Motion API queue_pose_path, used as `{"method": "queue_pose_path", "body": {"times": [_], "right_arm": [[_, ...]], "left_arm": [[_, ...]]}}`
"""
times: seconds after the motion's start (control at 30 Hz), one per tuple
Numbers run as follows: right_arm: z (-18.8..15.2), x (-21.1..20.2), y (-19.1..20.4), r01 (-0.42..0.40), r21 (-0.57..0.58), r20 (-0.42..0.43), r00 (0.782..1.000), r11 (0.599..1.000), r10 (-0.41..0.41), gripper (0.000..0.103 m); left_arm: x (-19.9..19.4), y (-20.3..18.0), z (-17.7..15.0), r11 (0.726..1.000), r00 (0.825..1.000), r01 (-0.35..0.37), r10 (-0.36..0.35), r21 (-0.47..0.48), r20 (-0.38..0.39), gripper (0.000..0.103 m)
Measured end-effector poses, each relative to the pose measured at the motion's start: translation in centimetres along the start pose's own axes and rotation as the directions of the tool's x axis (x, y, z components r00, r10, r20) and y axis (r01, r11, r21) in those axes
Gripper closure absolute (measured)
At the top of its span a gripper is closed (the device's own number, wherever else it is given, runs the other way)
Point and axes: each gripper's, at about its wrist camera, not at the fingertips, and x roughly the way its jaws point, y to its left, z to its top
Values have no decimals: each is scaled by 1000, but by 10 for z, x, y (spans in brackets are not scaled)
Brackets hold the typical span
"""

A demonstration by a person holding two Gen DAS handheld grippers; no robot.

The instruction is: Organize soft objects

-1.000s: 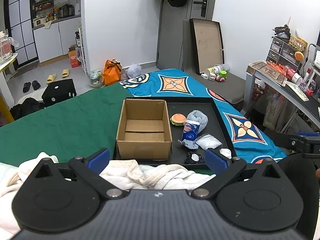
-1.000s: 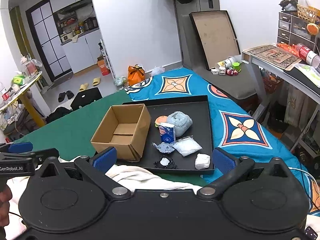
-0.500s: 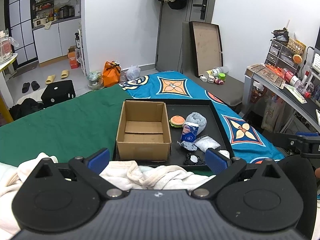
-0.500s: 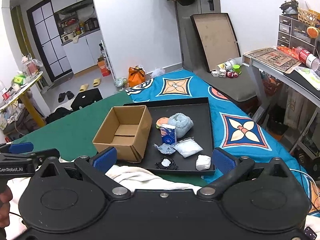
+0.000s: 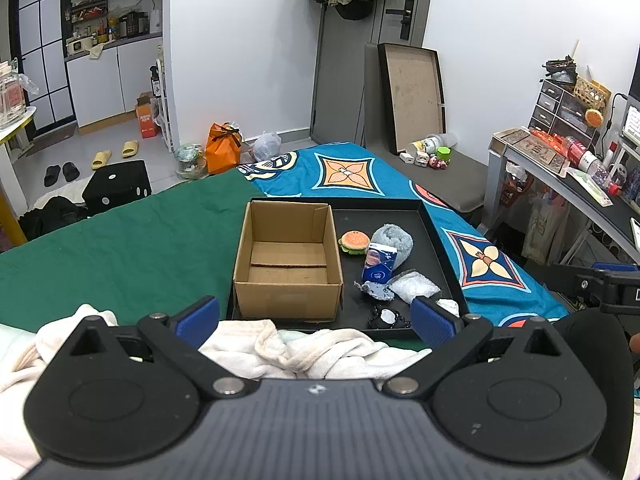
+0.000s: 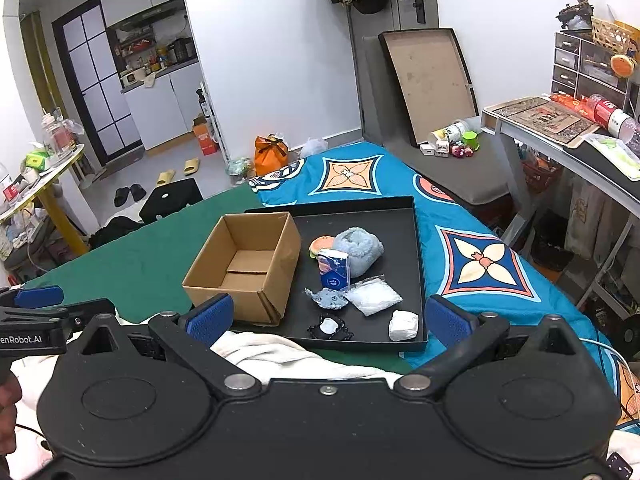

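An empty cardboard box stands in the left half of a black tray on the bed. Right of it lie a burger plush, a rolled grey-blue fluffy cloth, an upright blue tissue pack, a small blue-grey plush, a clear bag of white stuff, a white lump and a black lacy piece. My left gripper and right gripper hover open and empty, short of the tray's near edge.
A crumpled cream towel lies just under both grippers. The bed has a green cover on the left and a blue patterned one on the right. A cluttered desk stands at the right.
Both grippers have drawn back and up slightly, so the tray and box look a little farther off. Nothing on the tray has moved and the jaws stay open.
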Motion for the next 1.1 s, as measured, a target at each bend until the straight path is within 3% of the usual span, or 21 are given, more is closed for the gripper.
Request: {"method": "queue_pose_path", "body": {"times": [1.1], "right_arm": [[-6, 13, -4, 5, 23, -16, 1000, 1000, -4, 0]], "left_arm": [[4, 0, 3, 1000, 1000, 5, -5, 9, -12, 2]]}}
